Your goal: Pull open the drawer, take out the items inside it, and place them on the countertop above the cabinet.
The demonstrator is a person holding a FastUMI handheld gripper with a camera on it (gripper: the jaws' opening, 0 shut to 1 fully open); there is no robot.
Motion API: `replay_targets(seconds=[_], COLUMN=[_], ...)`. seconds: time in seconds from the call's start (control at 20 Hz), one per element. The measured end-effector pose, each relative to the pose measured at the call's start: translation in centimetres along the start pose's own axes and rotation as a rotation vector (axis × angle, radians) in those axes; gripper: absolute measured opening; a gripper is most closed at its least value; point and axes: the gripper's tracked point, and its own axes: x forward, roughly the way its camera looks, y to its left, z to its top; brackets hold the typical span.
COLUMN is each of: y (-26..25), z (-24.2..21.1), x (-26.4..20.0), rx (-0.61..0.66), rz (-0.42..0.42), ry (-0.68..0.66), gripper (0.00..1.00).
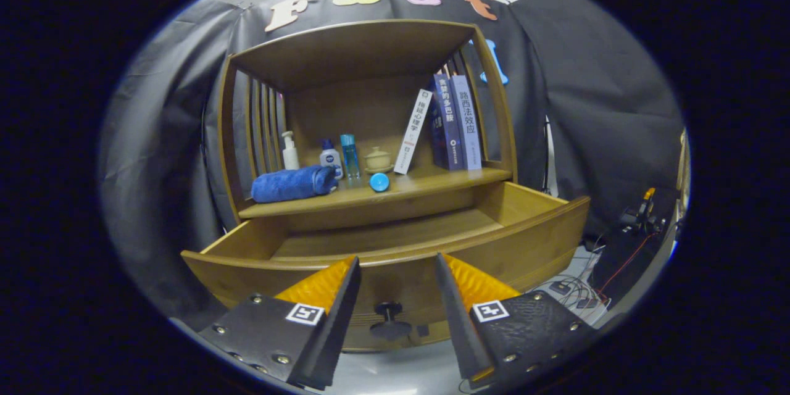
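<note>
Gripper view shows my tool (pixel 396 265) with its fingers spread apart, gripping nothing. Between them sits the knob (pixel 389 318) of the drawer (pixel 531 241), pulled open just ahead. On the bench (pixel 426 182) above lie a rolled blue towel (pixel 291 184) and bottles.

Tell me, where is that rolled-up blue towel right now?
In the gripper view, the blue towel lies on the countertop above the open drawer, left of the small blue ball and in front of the bottles, beyond the open gripper.
</note>
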Motion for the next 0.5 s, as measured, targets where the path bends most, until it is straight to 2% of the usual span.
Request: replay_targets(seconds=[0.3,0.4,0.5], y=[0.6,1.7,1.6], z=[-0.7,-1.2,-1.2], x=[0.1,0.1,-0.3], rx=[0.011,-0.001,-0.011], rz=[0.045,0.084,0.085], ry=[0.015,0.032,0.029], gripper=[0.72,0.74,0.75])
